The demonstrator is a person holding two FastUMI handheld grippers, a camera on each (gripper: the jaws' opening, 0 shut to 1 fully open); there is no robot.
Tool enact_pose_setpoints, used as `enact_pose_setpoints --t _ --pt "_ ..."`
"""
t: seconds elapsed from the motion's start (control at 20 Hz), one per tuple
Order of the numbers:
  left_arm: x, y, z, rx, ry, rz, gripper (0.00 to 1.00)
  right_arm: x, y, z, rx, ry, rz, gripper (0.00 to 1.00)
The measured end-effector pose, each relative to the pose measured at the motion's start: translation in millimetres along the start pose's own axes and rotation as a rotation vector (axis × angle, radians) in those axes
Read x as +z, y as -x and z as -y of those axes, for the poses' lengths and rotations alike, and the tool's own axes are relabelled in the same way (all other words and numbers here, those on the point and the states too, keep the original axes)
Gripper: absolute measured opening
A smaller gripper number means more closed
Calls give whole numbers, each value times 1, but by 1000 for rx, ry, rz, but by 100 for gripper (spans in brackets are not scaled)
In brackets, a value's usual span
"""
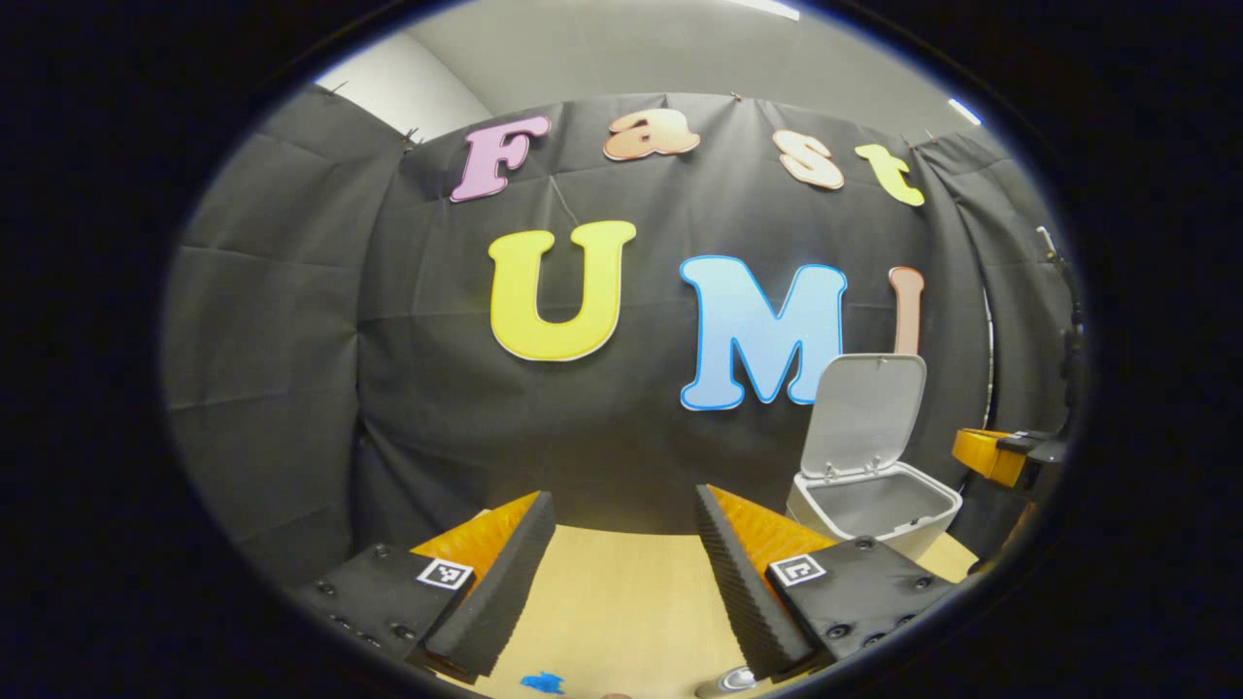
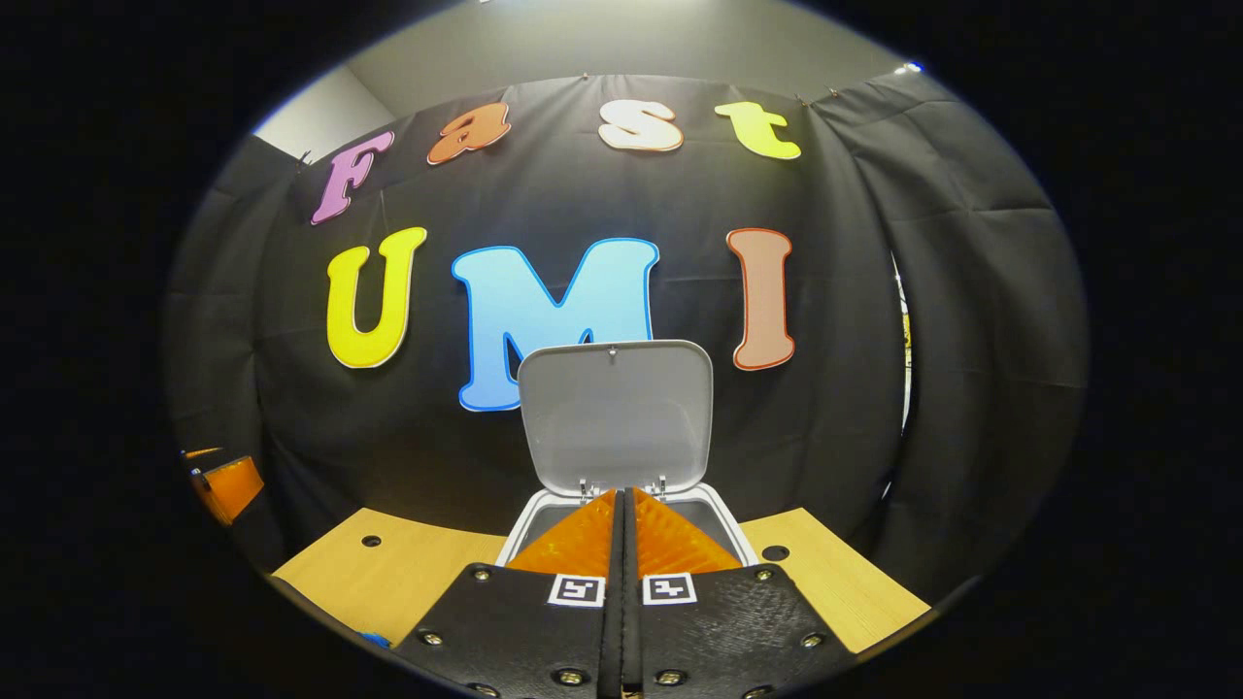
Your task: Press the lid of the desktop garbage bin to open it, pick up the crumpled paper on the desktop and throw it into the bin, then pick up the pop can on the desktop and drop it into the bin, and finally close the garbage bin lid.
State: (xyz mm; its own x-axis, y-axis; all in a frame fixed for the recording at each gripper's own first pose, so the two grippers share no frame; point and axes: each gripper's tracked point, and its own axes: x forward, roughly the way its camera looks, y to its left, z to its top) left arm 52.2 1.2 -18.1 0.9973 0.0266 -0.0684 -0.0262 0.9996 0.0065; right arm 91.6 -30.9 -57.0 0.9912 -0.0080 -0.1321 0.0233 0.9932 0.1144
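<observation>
Now, left gripper (image 1: pixel 621 573): jaws spread wide in the lower middle of the left gripper view, nothing between them but bare wooden desktop (image 1: pixel 621 602).
Right gripper (image 2: pixel 623 529): fingers pressed flat together at the bottom centre of the right gripper view, no gap, nothing held; tips aim straight at the bin's mouth.
Garbage bin (image 2: pixel 748 544): white, sitting on the desktop at lower centre of the right gripper view; in the left gripper view it stands at lower right, well clear of the left gripper's jaws.
Lid (image 2: pixel 615 413): swung up, standing nearly upright on its rear hinges, inner face toward the camera, long axis running left to right across the frame; in the left gripper view it leans back slightly to the right.
Pop can (image 1: pixel 730 682): just a rounded metallic sliver at the bottom edge, beside the right-hand finger; cannot tell how it lies.
Blue mark (image 1: pixel 542 682): small patch on the desktop, bottom edge, left of centre.
</observation>
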Motion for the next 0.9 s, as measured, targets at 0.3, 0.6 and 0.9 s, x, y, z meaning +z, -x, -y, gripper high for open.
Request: enact_pose_setpoints --t 0.3,0.6,0.9 --pt "-13 -11 -11 -26 -4 -2 95 -1 2 -4 13 -14 -7 8" --pt "-44 -15 -32 -4 4 -35 95 2 6 -12 47 -1 3 73" --pt "-106 -10 -61 14 -17 -111 95 4 18 -17 45 36 12 97"
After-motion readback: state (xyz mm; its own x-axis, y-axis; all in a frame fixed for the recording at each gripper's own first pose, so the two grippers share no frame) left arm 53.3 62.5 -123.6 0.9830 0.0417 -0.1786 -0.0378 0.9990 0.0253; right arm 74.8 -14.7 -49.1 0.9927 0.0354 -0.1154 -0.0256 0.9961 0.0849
